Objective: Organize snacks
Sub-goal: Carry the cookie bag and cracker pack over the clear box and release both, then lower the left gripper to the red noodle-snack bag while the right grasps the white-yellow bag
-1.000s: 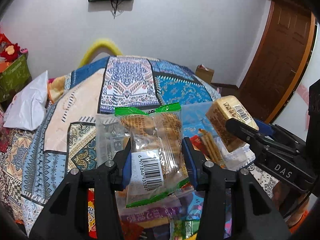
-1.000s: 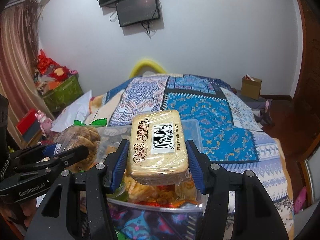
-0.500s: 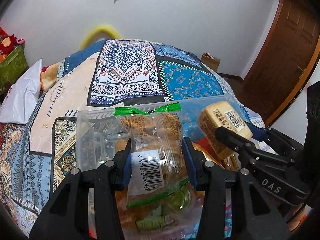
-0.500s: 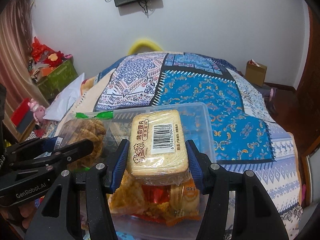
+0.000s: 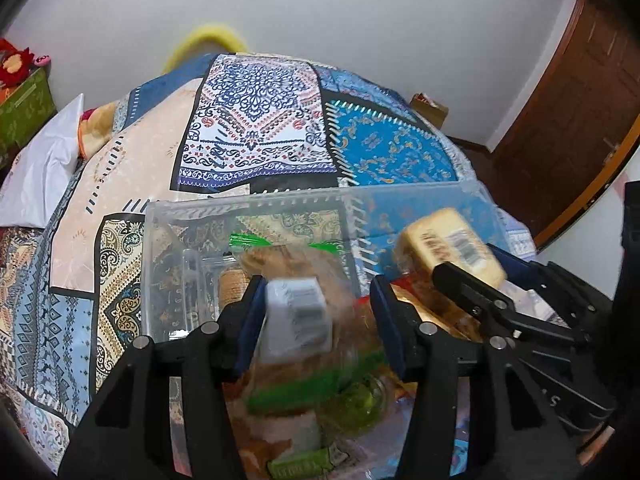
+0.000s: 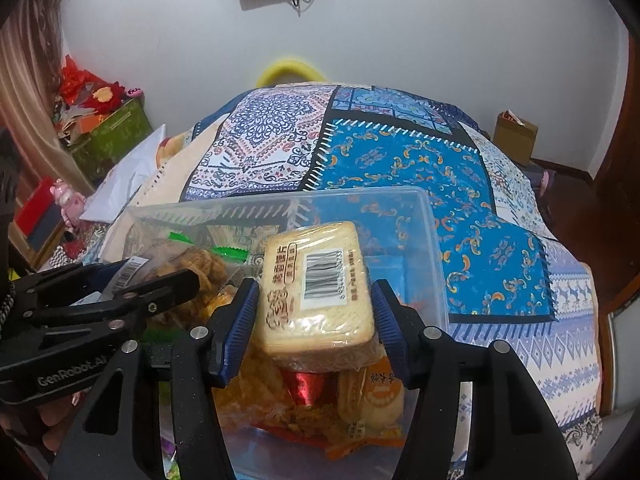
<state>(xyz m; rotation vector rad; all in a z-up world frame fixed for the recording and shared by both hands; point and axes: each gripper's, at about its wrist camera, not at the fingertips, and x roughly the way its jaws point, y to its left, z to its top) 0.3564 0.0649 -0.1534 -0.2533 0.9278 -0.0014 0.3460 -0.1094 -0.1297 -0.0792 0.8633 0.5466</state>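
Patterned bedspread (image 6: 400,160), bread pack (image 6: 316,288) between right hand-held gripper (image 6: 314,312) pads

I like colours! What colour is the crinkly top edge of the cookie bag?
Bright green, seen best in the left wrist view on the cookie bag.

Blurred clear cookie packet (image 5: 304,300) and upright wrapped yellow cake bar (image 6: 320,288) above clear snack-filled bin (image 6: 434,248)

Both handheld tools are matte black plastic; the left gripper (image 5: 316,312) and the right gripper (image 6: 316,312) carry ribbed blue pads (image 6: 240,320) inside angular fingers; round silver screw heads (image 6: 431,332) mark the joints; white "GenRobot.AI" lettering (image 6: 72,372) runs along the left one's side.
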